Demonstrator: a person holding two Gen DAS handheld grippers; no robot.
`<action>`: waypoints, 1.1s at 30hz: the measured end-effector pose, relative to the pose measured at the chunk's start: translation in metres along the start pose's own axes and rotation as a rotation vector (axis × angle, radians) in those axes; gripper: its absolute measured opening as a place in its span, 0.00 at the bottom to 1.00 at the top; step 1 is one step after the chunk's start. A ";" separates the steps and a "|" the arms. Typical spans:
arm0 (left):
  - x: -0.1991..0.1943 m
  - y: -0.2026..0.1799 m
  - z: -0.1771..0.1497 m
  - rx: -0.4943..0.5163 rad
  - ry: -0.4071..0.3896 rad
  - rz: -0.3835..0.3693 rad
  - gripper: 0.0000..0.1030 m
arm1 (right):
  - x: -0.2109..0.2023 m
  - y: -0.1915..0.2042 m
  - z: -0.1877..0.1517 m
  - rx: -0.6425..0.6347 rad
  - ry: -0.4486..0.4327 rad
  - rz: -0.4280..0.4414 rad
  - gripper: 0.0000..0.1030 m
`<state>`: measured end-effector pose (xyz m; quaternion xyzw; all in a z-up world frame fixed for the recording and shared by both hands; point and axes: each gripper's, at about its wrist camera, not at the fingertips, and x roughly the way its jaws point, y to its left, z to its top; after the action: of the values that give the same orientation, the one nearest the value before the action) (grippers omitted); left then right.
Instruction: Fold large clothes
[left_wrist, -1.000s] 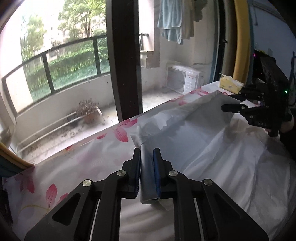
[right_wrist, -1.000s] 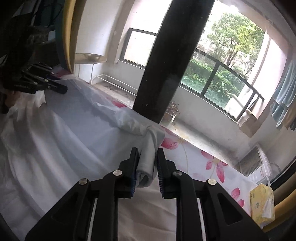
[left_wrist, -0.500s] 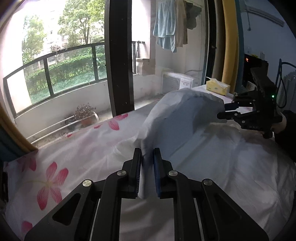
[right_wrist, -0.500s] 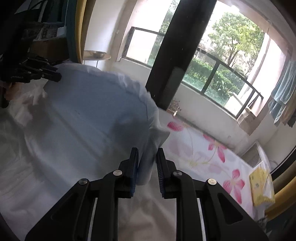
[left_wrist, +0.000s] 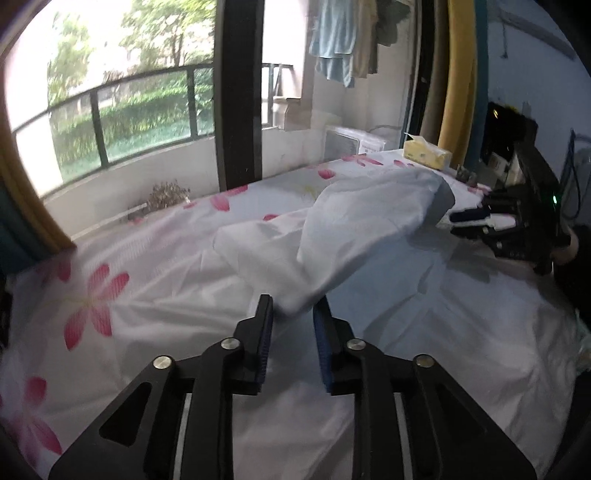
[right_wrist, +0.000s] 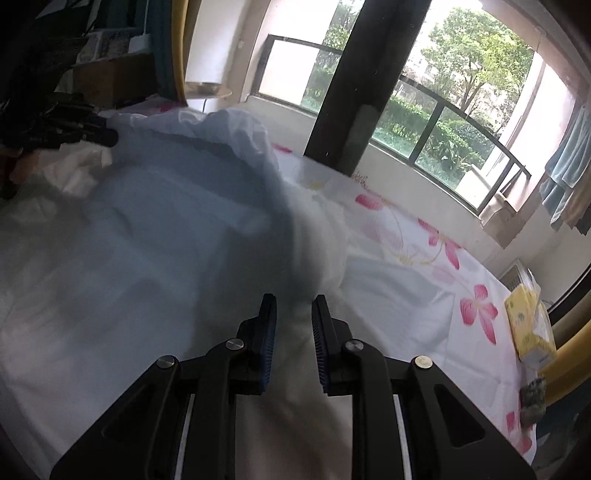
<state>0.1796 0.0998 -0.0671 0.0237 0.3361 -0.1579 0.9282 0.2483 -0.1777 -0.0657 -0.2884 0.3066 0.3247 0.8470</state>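
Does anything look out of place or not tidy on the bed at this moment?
The white cloth is mid-fold: its edge billows in a puffed hump, not flat. The left gripper has just been opening, the cloth tip loose between its jaws. Nothing looks spilled or damaged.

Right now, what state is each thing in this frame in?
left gripper, jaws have just been opening, corner of white garment loose between them
right gripper, shut on the white garment
white garment, edge lifted, partway folded over itself
tissue box, upright, a tissue sticking out
flowered sheet, spread flat
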 end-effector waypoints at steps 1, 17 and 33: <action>-0.002 0.002 -0.002 -0.009 -0.001 -0.002 0.25 | -0.002 0.003 -0.003 -0.008 0.008 0.001 0.19; -0.040 0.018 0.017 -0.201 -0.121 0.007 0.37 | -0.018 -0.018 0.075 0.082 -0.143 0.126 0.51; -0.009 0.004 -0.005 -0.299 0.002 -0.042 0.37 | 0.032 0.060 0.059 0.016 0.034 0.302 0.03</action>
<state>0.1712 0.1074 -0.0656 -0.1216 0.3574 -0.1253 0.9175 0.2439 -0.0876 -0.0675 -0.2378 0.3635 0.4412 0.7853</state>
